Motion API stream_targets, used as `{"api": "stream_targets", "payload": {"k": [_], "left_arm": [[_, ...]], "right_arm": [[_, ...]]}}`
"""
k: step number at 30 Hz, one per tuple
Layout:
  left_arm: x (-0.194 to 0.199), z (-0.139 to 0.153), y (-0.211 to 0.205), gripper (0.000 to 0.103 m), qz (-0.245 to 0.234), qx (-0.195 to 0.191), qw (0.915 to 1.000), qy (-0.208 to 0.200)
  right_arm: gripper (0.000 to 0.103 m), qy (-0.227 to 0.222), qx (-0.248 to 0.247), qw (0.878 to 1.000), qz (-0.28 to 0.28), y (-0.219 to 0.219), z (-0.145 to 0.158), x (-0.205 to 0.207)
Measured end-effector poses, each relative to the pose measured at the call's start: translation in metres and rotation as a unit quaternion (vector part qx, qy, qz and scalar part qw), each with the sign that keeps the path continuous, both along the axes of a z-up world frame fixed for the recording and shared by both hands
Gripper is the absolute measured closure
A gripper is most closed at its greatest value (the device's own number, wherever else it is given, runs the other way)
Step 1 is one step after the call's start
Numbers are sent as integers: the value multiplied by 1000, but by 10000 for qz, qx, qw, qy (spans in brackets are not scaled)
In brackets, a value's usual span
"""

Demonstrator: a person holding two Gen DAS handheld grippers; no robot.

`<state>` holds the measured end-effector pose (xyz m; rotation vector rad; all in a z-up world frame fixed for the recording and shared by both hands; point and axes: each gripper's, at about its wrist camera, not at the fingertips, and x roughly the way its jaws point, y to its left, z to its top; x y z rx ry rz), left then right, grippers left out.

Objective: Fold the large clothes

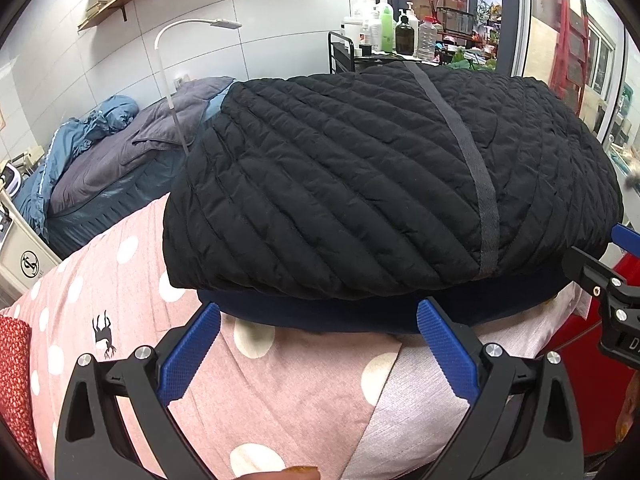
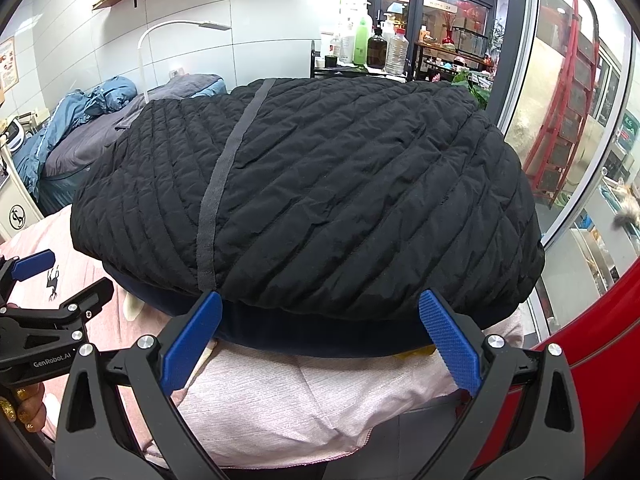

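Both tools, left tool (image 1: 318,354) and right tool (image 2: 320,350), spread before black quilted jacket (image 1: 360,184) on pink spotted bedcover (image 1: 280,392).

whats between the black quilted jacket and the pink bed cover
A dark navy layer lies under the black quilted jacket, between it and the pink cover. Both wrist views show its edge along the jacket's near side.
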<state>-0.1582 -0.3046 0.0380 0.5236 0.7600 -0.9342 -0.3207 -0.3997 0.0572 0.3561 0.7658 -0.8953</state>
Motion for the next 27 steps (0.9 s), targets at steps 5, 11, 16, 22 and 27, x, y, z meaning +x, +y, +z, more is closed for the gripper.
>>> {"api": "stream_targets", "payload": {"k": [5, 11, 16, 22, 27], "left_arm": [[1, -1, 0, 6, 13, 16, 10000, 15], [0, -1, 0, 6, -1, 18, 10000, 22], [0, -1, 0, 6, -9, 18, 10000, 20], [0, -1, 0, 6, 12, 6, 10000, 36], [0, -1, 0, 6, 16, 13, 10000, 31]], "right_arm": [[6, -20, 19, 10000, -13, 0, -1, 0], [6, -35, 5, 10000, -4, 2, -1, 1], [6, -17, -14, 10000, -13, 3, -2, 2], [6, -41, -38, 10000, -10, 5, -1, 2], [6, -52, -37, 10000, 10, 6, -1, 3]]}}
